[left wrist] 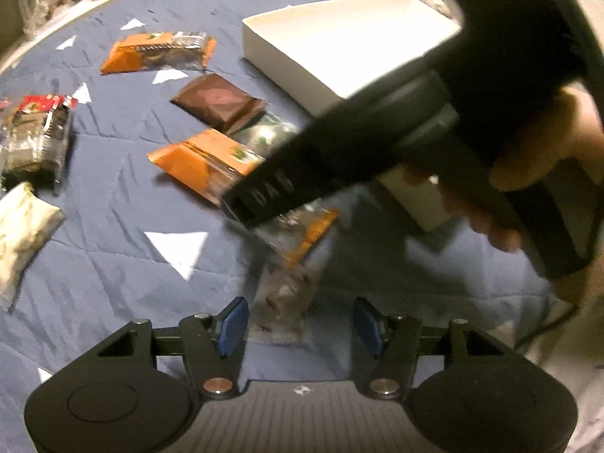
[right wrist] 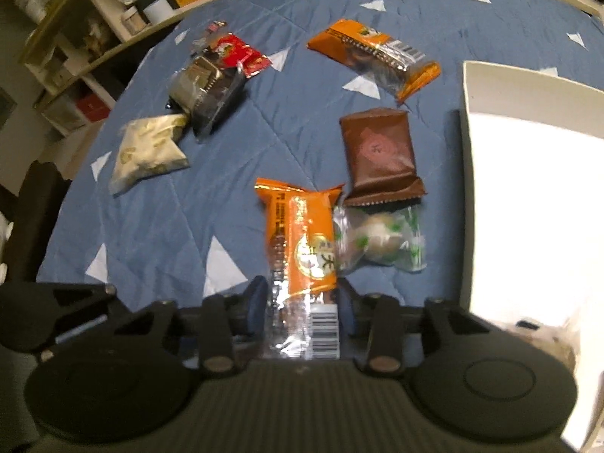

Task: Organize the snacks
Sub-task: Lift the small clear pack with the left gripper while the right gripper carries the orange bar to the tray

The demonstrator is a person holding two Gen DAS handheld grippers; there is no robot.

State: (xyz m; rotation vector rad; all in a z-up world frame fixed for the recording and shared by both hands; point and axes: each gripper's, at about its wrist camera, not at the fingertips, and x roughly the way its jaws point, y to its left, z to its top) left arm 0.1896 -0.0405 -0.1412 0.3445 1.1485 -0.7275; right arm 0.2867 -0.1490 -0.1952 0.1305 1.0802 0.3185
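Observation:
My right gripper (right wrist: pixel 301 302) is shut on an orange snack packet (right wrist: pixel 305 241), pinching it near its clear barcode end. In the left wrist view that packet (left wrist: pixel 200 162) hangs above the blue quilt, partly hidden by the right gripper's black finger (left wrist: pixel 260 192) and the hand holding it. The packet's clear end reaches down between the blue pads of my left gripper (left wrist: pixel 301 324), which stands open; the pads do not touch the wrapper. A white open box (right wrist: pixel 528 196) lies to the right; it appears as the white box (left wrist: pixel 339 41) at the back in the left wrist view.
On the quilt (right wrist: pixel 234 143) lie a second orange packet (right wrist: pixel 373 56), a brown packet (right wrist: pixel 377 154), a clear green-printed packet (right wrist: pixel 381 241), a red and black packet (right wrist: pixel 211 79) and a cream packet (right wrist: pixel 151 151). Shelves stand beyond the far left edge.

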